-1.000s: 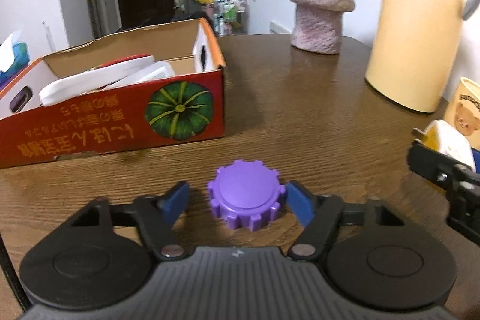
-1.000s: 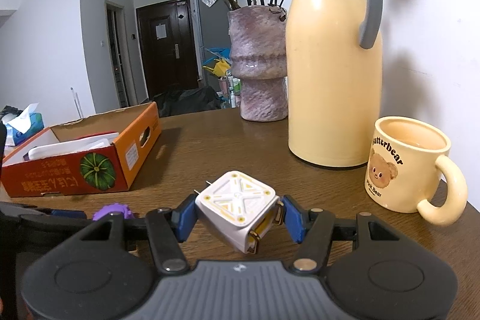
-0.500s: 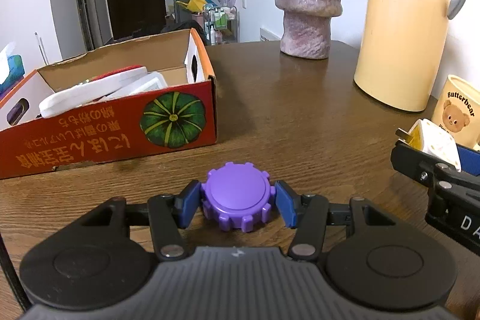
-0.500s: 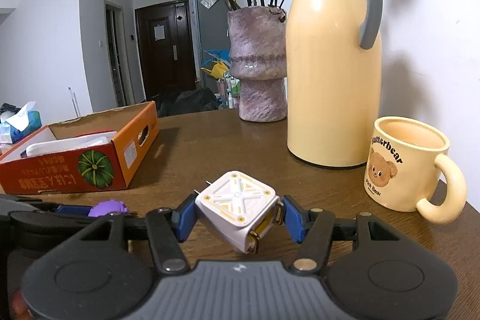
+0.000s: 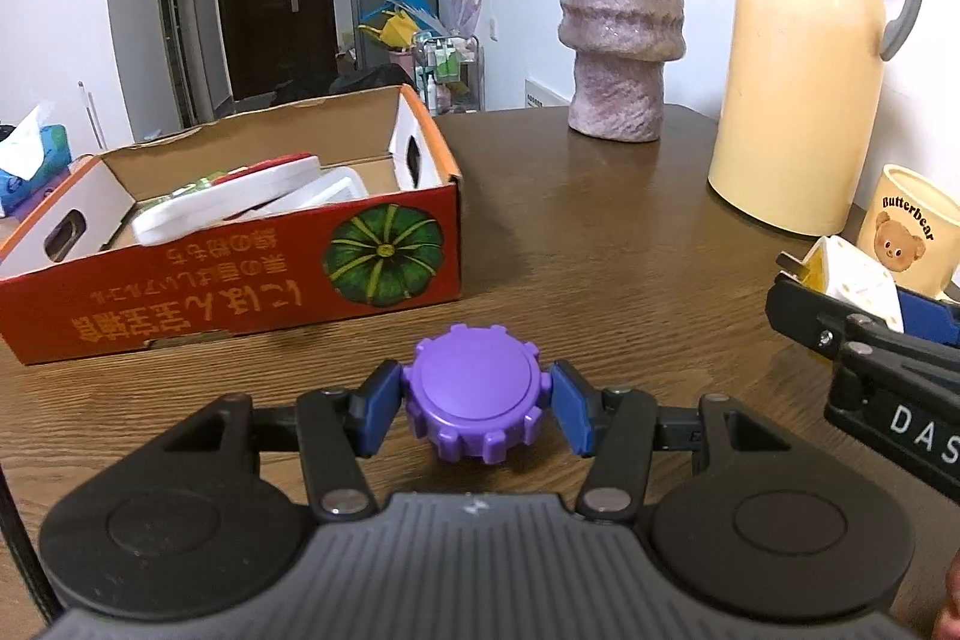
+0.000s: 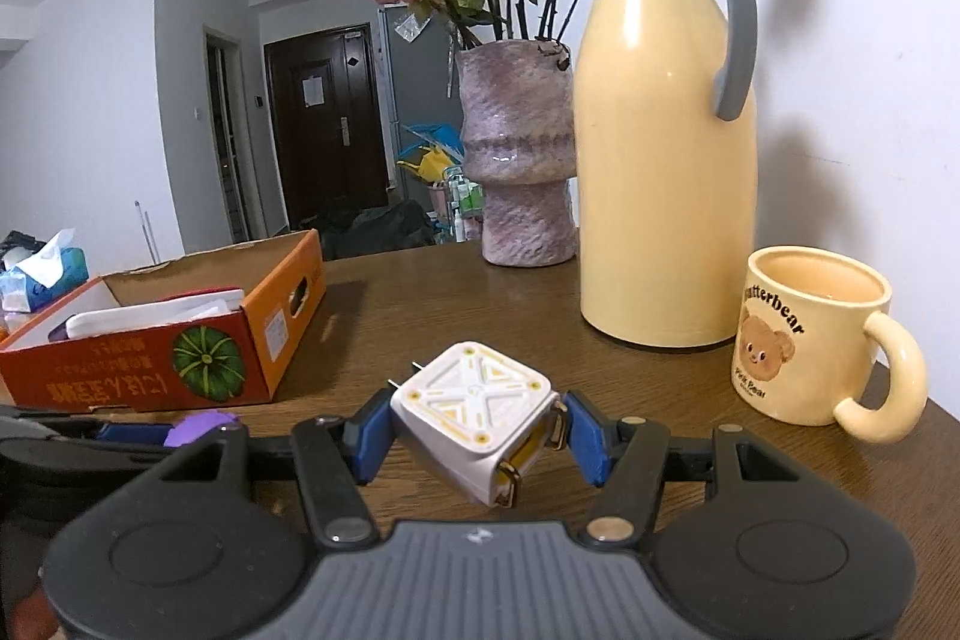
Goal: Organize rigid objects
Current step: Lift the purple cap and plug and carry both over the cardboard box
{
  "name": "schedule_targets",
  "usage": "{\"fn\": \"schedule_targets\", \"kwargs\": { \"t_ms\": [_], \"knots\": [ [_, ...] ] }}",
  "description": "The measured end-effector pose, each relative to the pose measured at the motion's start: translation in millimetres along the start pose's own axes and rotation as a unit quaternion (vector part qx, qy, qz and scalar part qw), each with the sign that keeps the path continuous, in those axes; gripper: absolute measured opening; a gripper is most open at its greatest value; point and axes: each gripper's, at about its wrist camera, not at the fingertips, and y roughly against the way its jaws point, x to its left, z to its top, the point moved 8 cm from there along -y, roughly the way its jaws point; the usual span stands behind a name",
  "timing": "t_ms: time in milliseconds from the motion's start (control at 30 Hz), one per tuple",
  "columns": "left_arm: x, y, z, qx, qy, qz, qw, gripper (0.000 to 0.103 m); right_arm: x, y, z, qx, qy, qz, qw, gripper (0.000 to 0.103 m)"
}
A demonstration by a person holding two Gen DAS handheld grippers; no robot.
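Left wrist view: left gripper (image 5: pixel 474 403) just closed, both pads pressing one purple cog-shaped cap (image 5: pixel 474 391), held just above table (image 5: pixel 600 232). Right gripper (image 6: pixel 474 436) clamped on one white cube adapter (image 6: pixel 474 427), tilted. One orange box (image 5: pixel 240 280), one vase (image 5: pixel 621 28), one thermos (image 5: pixel 804 58), one mug (image 6: pixel 810 334).

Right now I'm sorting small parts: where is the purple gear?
The purple gear sits clamped in the left claw, low and central in the left wrist view, in front of the orange box.
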Motion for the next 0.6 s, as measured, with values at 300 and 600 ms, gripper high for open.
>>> {"fn": "schedule_targets", "kwargs": {
  "t_ms": [300,600],
  "knots": [
    [29,18,-7,-0.005,0.011,0.006,0.9999,0.056,31,7,-5,-0.006,-0.003,0.007,1.000,0.059],
    [65,39,-13,-0.016,0.023,0.015,0.9995,0.056,68,15,-11,-0.007,0.002,0.018,1.000,0.059]
  ]
}}
